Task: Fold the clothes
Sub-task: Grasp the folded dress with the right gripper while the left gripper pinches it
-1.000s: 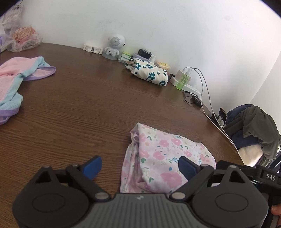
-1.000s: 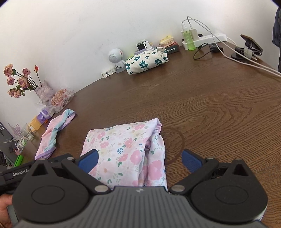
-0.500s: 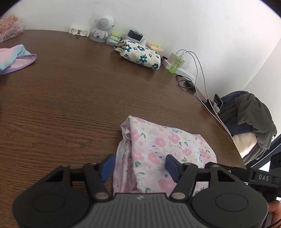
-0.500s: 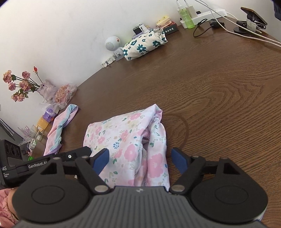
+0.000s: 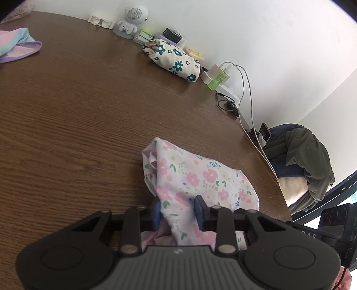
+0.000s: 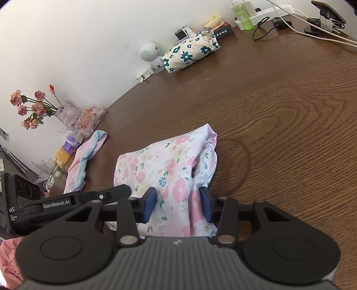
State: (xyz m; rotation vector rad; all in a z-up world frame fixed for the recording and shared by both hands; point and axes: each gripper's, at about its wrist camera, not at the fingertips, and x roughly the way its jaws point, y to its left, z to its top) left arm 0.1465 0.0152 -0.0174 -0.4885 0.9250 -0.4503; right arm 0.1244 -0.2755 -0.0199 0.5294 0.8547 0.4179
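A pink floral garment (image 5: 200, 178) (image 6: 165, 169) lies bunched on the brown table (image 5: 78, 116) near its front edge. My left gripper (image 5: 177, 210) is at the garment's near left end. Its jaws are closing, and a raised ridge of cloth fills the gap and touches both blue pads (image 5: 198, 209). My right gripper (image 6: 177, 200) is at the garment's near right end, its jaws also closing. There the cloth lies fairly flat between the pads (image 6: 150, 199), with a fold against the right one. The left gripper's body (image 6: 67, 203) shows beside it.
A pink and blue garment (image 5: 15, 45) (image 6: 82, 160) lies at the far left. A folded cream cloth with teal flowers (image 5: 174, 60) (image 6: 189, 53) sits by the wall, with a small white speaker (image 5: 133, 16), a power strip and cables (image 5: 243, 89). Flowers (image 6: 33, 107) stand left; a chair with clothes (image 5: 305, 156) stands right.
Both grippers have narrowed from wide open to close around the floral garment's near edge. The left gripper also moved forward and down onto the cloth, which now rises between its pads.
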